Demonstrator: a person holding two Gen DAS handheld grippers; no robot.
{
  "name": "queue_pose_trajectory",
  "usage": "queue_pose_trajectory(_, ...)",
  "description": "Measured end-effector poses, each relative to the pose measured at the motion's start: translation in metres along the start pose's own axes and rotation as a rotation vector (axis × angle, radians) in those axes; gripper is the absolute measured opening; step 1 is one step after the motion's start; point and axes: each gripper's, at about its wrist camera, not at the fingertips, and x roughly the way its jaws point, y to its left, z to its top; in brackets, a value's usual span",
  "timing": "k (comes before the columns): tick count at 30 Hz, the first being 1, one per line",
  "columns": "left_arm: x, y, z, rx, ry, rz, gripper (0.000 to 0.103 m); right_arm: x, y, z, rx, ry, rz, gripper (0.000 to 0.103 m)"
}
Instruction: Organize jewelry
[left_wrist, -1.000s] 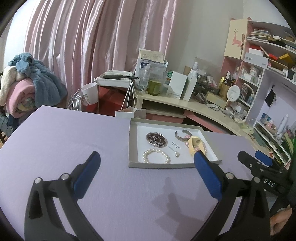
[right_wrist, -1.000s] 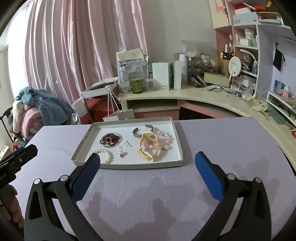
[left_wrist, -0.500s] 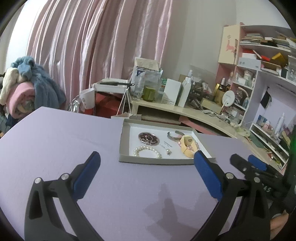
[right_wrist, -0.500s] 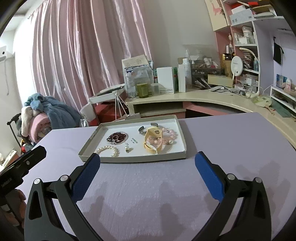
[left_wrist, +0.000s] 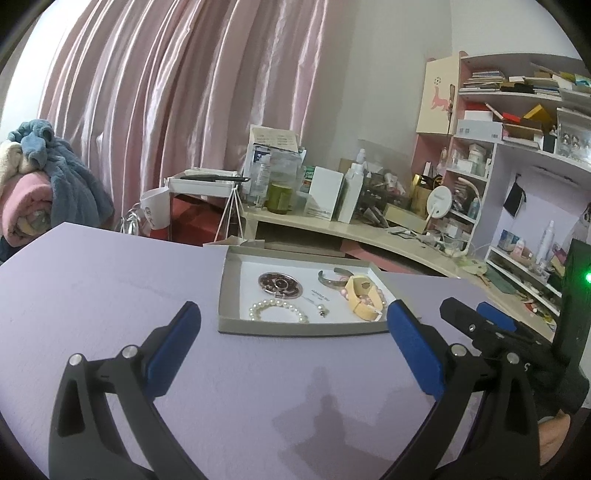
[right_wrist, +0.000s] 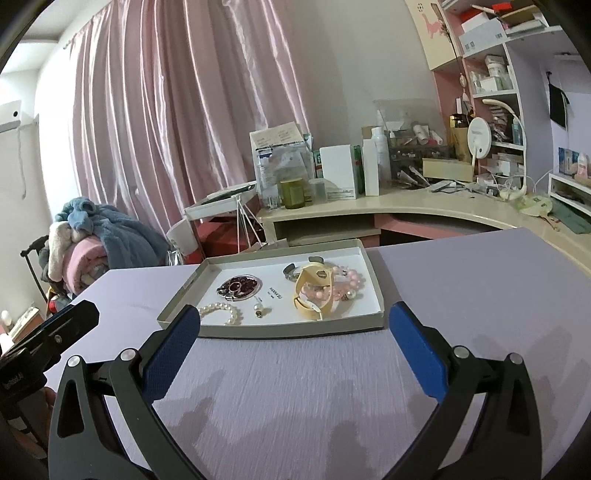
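Lavender table (right_wrist: 480, 280): jewelry tray (right_wrist: 380, 295) beyond right claw (right_wrist: 291, 350).

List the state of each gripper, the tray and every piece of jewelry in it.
left gripper: open, empty, above the table
right gripper: open, empty
tray: lidless, flat on the table
pearl bracelet: lying flat
round brooch: lying flat
silver cuff: on its side
yellow band: resting on pink beads
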Motion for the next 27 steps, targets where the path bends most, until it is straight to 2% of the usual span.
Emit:
queue_pose_trajectory(12,0.001,-0.006,-0.004,0.035,-0.001,0.023,0.101,-0.007,0.007,0.000,-0.029,-0.032,0.016,0.102)
queue_pose_trajectory(27,0.001,-0.013,0.001,0.043,0.020,0.029,0.101,-0.009,0.005,0.003,-0.020,-0.017,0.002,0.102)
